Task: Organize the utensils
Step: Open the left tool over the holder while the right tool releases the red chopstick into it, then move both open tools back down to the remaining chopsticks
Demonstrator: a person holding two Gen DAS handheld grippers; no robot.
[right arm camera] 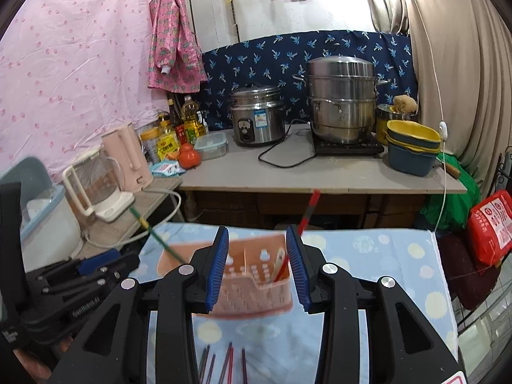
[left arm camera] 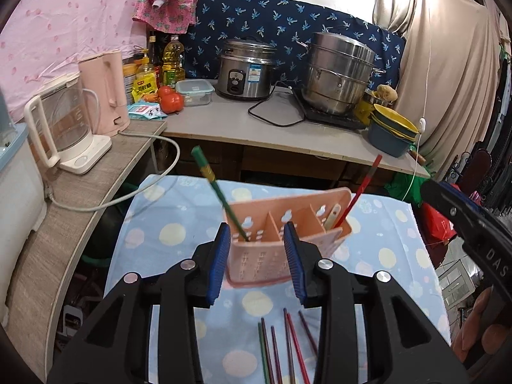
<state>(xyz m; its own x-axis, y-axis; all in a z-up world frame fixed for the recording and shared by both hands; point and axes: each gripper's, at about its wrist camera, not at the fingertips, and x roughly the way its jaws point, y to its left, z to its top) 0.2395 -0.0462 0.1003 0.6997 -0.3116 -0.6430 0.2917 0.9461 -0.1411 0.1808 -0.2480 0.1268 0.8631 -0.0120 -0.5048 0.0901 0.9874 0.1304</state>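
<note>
A pink utensil holder [left arm camera: 281, 240] with three compartments stands on the blue dotted cloth [left arm camera: 166, 220]. A green chopstick [left arm camera: 220, 192] leans in its left compartment; a red chopstick [left arm camera: 361, 188] and a pale utensil [left arm camera: 331, 216] stand in its right one. Several loose chopsticks [left arm camera: 284, 348] lie on the cloth in front. My left gripper [left arm camera: 257, 262] is open and empty just before the holder. My right gripper [right arm camera: 257, 265] is open and empty above the holder [right arm camera: 252, 278], over its right part. The loose chopsticks [right arm camera: 224, 364] show below it.
A counter [left arm camera: 256, 121] behind holds a rice cooker [left arm camera: 246, 68], a steamer pot [left arm camera: 339, 73], stacked bowls [left arm camera: 393, 131], tomatoes [left arm camera: 169, 99] and bottles. A side shelf at left carries two kettles [left arm camera: 67, 121] with a trailing cord [left arm camera: 128, 192]. A red bag [right arm camera: 489, 227] sits at right.
</note>
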